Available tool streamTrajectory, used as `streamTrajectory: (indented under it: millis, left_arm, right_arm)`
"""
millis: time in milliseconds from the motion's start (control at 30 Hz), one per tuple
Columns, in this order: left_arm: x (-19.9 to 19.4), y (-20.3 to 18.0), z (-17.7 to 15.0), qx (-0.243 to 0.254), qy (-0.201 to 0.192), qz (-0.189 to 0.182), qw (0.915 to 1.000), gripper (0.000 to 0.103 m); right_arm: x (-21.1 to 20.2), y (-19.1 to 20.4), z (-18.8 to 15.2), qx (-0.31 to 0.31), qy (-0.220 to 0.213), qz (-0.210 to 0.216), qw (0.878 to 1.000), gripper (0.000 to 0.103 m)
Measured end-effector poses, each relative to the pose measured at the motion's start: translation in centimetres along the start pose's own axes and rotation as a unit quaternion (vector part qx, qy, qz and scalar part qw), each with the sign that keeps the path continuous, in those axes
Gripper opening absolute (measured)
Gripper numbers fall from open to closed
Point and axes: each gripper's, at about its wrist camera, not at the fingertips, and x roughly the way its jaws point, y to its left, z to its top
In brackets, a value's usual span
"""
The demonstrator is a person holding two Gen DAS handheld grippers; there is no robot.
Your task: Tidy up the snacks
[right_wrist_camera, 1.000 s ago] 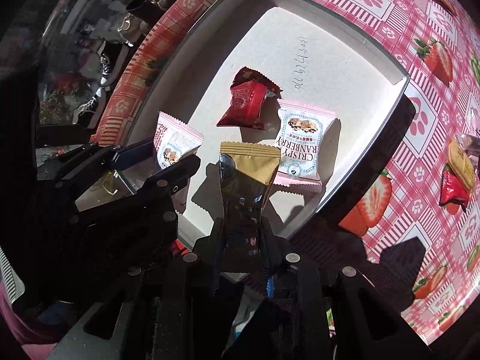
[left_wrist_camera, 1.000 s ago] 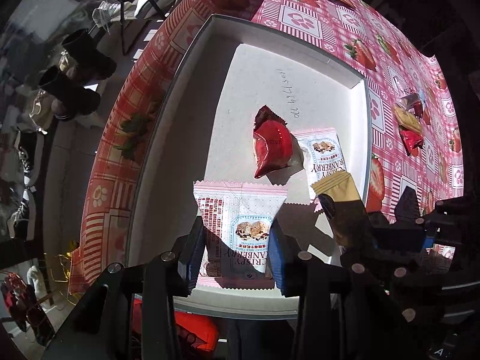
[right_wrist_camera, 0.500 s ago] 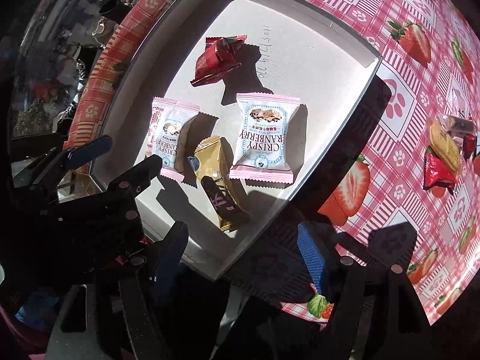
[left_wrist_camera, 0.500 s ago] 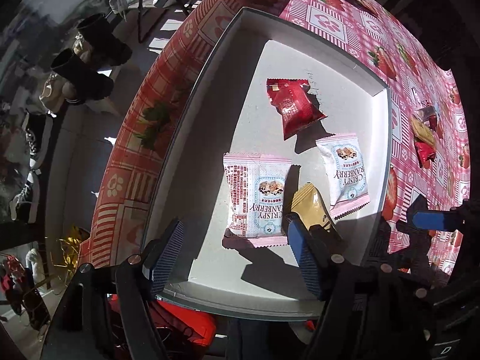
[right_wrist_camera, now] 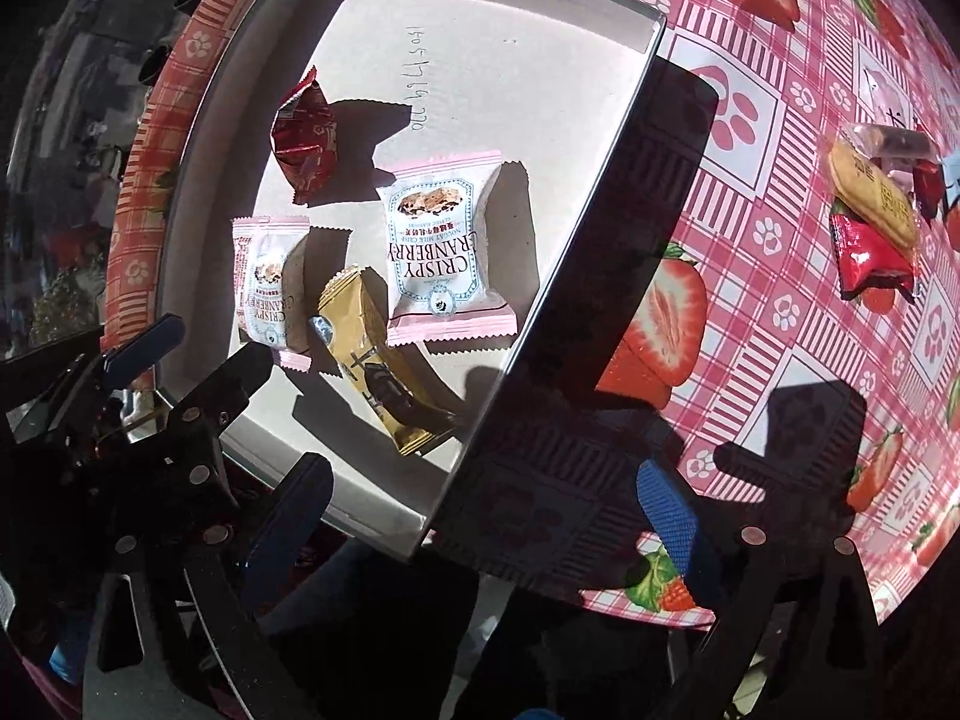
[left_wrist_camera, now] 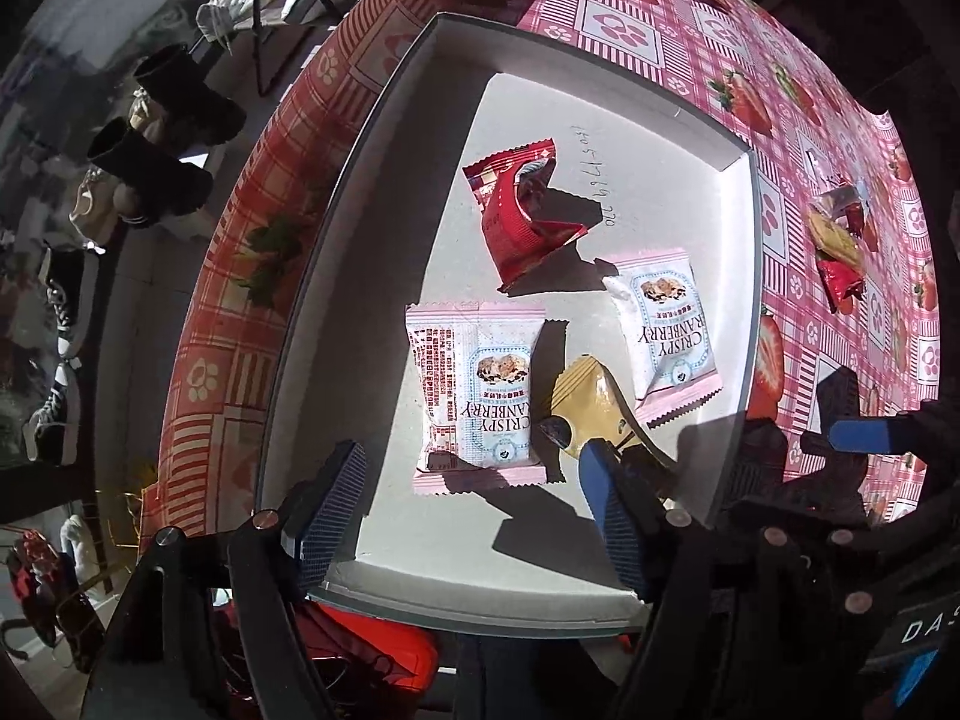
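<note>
Nearest: left gripper [left_wrist_camera: 474, 504] spread wide, nothing between pads, hanging over box's near edge. Right gripper [right_wrist_camera: 486, 516] jaws opening, empty, over box rim and cloth. Inside white box [left_wrist_camera: 420, 576]: gold bar pkt [right_wrist_camera: 384, 372] lying flat btwn two pink cranberry pkts [left_wrist_camera: 474, 396] [right_wrist_camera: 444, 252], touching neither as far as visible; red pkt [left_wrist_camera: 516, 210] farther in, crumpled. Judged approx two-thirds done: four snacks boxed, small pile [right_wrist_camera: 876, 204] of loose snacks left on cloth, well apart from box. Beyond: pink strawberry-check tablecloth [right_wrist_camera: 750, 360], hard sun, sharp shadows. Past table edge: floor w/ shoes [left_wrist_camera: 60, 324], dark boots [left_wrist_camera: 162, 138], folding chair legs.
</note>
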Motion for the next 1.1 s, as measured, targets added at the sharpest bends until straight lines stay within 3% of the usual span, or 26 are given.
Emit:
streamTrajectory:
  millis: [400, 1100]
  left_arm:
    - [0.2, -1.0, 0.2, 0.012, 0.005, 0.002, 0.9999, 0.077]
    - [0.9, -2.2, 0.7, 0.028, 0.017, 0.002, 0.9995, 0.077]
  right_arm:
    - [0.6, -3.9, -0.5, 0.017, 0.009, 0.008, 1.0, 0.102]
    - [1.5, -6.7, -1.0, 0.042, 0.021, 0.013, 0.999, 0.102]
